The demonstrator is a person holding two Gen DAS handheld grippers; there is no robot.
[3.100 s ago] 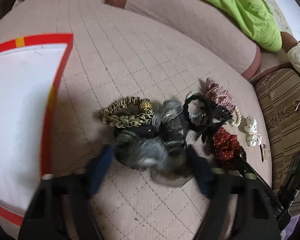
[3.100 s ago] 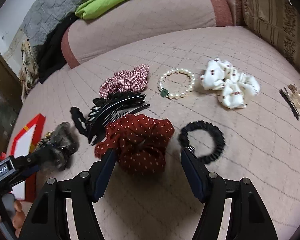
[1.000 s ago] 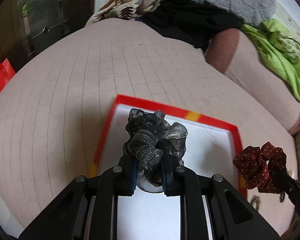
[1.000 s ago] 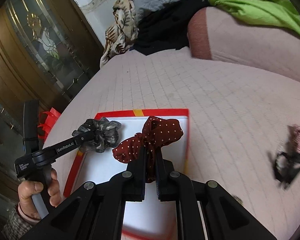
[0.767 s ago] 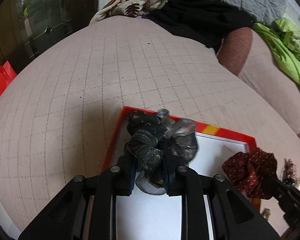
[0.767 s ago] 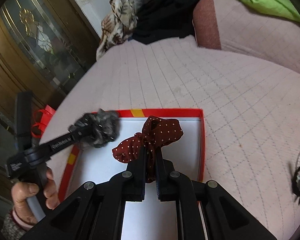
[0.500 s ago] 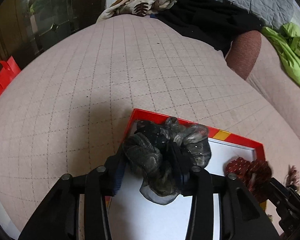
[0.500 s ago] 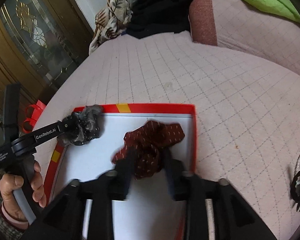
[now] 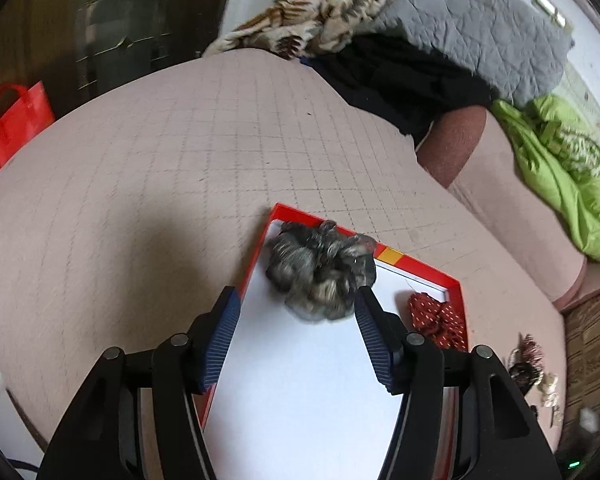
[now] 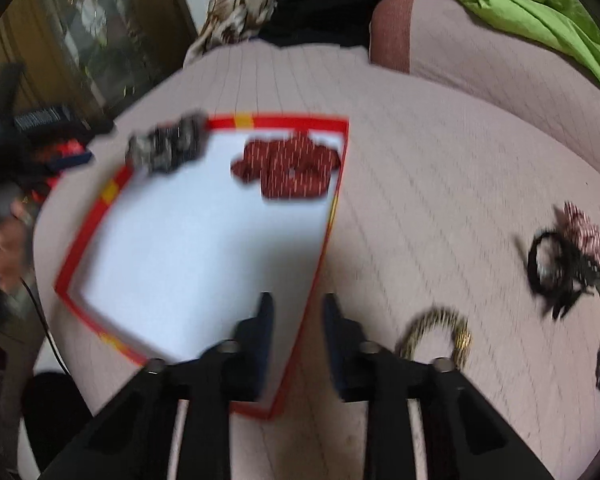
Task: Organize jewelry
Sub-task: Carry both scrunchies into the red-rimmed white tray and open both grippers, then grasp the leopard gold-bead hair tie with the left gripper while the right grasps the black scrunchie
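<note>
Left gripper (image 9: 296, 304) jaws just opening, grey scrunchie (image 9: 320, 270) released into red-rimmed tray (image 9: 416, 266); right gripper (image 10: 296, 308) closing, narrow, empty

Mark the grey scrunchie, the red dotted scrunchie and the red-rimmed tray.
grey scrunchie (image 9: 320, 270), left wrist view, middle of the bunched fabric.
red dotted scrunchie (image 10: 290, 166), right wrist view, centre of the fabric.
red-rimmed tray (image 10: 280, 122), right wrist view, far red rim.
</note>
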